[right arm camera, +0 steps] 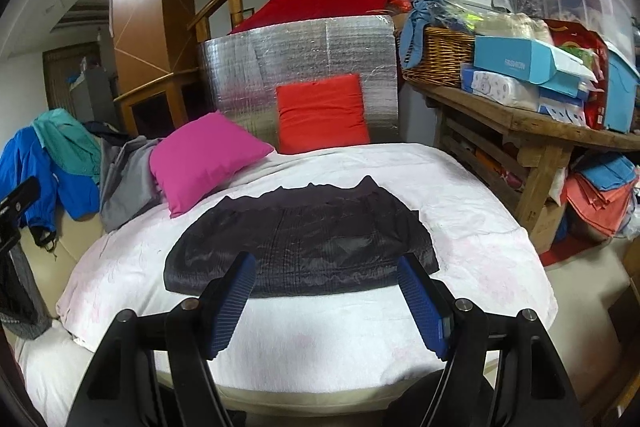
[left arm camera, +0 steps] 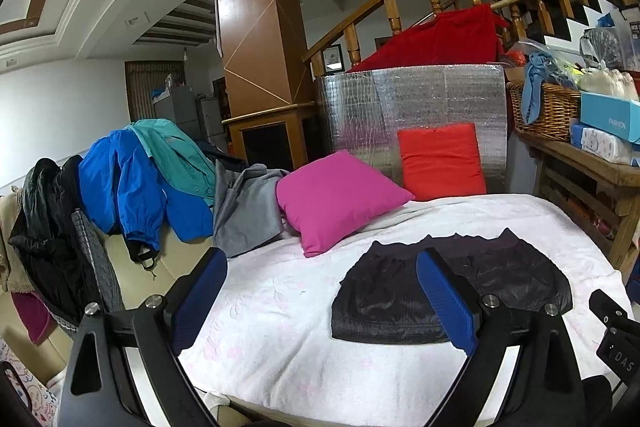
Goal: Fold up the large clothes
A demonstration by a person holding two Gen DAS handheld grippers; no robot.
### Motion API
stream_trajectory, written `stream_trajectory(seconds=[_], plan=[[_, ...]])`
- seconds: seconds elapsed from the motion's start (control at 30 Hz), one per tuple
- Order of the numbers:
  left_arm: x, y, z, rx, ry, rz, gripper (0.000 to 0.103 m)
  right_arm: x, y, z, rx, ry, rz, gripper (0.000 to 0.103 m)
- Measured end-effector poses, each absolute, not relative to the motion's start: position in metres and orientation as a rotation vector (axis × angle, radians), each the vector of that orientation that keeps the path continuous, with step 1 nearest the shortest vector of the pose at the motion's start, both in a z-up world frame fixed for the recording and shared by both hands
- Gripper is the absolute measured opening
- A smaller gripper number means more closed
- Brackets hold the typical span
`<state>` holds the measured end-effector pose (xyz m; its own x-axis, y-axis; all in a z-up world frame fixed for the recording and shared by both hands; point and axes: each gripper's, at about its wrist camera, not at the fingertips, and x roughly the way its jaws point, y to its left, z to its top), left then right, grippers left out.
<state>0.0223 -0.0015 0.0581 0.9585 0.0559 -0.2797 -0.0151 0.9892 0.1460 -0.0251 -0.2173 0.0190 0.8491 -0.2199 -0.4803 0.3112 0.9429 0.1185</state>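
A black quilted garment lies folded flat on the white, pink-flowered blanket. My left gripper hovers above the blanket's near edge, left of the garment's middle, its jaws wide apart with nothing between the blue pads. My right gripper hangs just before the garment's near hem, also open and empty. Neither touches the cloth. Part of the right gripper's body shows at the lower right of the left wrist view.
A pink pillow and an orange pillow lean at the back before a silver foil board. Blue, teal, grey and black jackets are piled at left. A cluttered wooden bench with a wicker basket stands at right.
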Motion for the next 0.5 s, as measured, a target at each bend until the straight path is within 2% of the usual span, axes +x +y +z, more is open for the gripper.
stream_trajectory(seconds=[0.5], plan=[[0.022, -0.0057, 0.054, 0.159, 0.294, 0.032, 0.096, -0.0242, -0.221, 0.0187, 0.203, 0.478, -0.272, 0.076]])
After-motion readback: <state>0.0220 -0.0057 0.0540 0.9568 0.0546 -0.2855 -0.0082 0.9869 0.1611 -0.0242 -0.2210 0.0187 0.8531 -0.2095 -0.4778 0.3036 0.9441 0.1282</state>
